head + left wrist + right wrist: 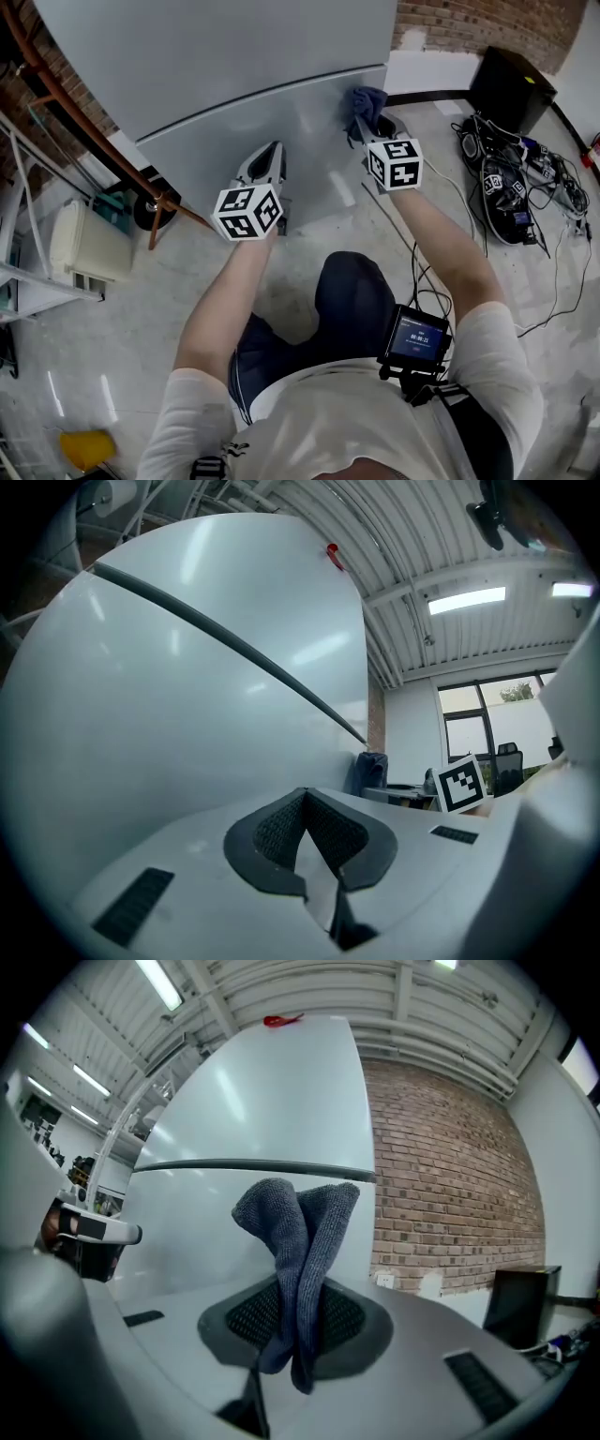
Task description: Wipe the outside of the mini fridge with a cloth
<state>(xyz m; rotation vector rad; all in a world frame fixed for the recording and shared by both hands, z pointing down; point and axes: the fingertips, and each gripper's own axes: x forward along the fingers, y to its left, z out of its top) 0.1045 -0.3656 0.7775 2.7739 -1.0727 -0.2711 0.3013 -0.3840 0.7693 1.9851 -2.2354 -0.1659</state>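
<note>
You cannot read any words or numbers here. The left cube (pixel 248 212), on your left gripper (pixel 302 794), shows only black and white square patterns, not letters. The right cube (pixel 395 162), on your right gripper (pixel 298 1283), has the same kind of pattern. It shows again, small, in the left gripper view. The little screen (pixel 418 337) hanging at your chest glows blue. It has a row of tiny light marks that may be digits, but they are too small to tell. The black box (pixel 511 84) at the far right has a small yellow spot on top, and any print there is too small to read.
</note>
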